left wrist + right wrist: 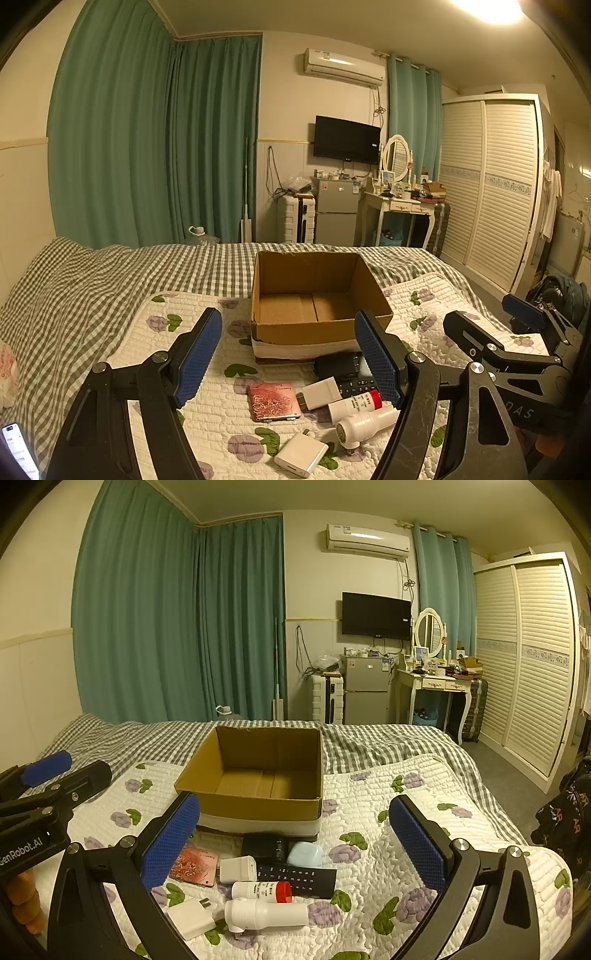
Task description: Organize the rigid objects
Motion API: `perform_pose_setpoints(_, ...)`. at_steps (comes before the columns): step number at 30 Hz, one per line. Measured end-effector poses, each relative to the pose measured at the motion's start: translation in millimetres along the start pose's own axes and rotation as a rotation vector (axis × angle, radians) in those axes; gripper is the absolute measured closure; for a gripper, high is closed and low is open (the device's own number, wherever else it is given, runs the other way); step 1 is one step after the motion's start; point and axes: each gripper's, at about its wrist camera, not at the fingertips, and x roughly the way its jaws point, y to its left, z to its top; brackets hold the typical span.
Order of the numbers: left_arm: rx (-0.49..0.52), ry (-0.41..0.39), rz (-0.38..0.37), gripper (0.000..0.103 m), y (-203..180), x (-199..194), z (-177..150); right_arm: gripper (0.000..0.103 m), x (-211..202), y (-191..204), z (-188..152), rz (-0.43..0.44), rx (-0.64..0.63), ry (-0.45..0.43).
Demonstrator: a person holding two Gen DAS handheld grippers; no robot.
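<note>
An open, empty cardboard box (317, 295) (258, 771) stands on the quilted bed. In front of it lie a pink patterned case (273, 401) (194, 866), a white charger (301, 459) (192, 917), a small white adapter (320, 393) (238, 869), a red-capped white tube (354, 404) (262, 890), a white bottle-shaped device (365, 424) (266, 914), a black remote (299, 880), a black box (336, 365) (264, 845) and a pale blue earbud case (304, 853). My left gripper (290, 358) is open above them, holding nothing. My right gripper (295, 845) is open and holds nothing.
The bed has a checked sheet (110, 280) and a floral quilt (388, 805). A phone (18, 450) shows at the left edge. Beyond the bed stand a small fridge (336, 210), a dressing table (399, 206) and a white wardrobe (491, 192).
</note>
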Motion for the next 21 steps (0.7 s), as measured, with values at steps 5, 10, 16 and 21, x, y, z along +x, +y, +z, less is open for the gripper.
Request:
perform_pose_setpoints(5, -0.004, 0.000, 0.004, 0.026, -0.1, 0.4, -0.5, 0.000, 1.1, 1.6, 2.0, 0.005, -0.006, 0.004)
perform_pose_setpoints(10, -0.006, 0.001, 0.006, 0.026, 1.5, -0.1, -2.5, 0.000, 2.0, 2.2, 1.6, 0.005, -0.005, 0.007)
perform_pose_setpoints(16, -0.005, 0.002, 0.006, 0.026, 1.6, 0.0, -2.5, 0.000, 3.0, 3.2, -0.3, 0.006, -0.004, 0.009)
perform_pose_setpoints(21, -0.006, 0.002, 0.005, 0.026, 2.5, 0.2, -3.7, 0.000, 2.9, 2.7, -0.9, 0.006, -0.002, 0.010)
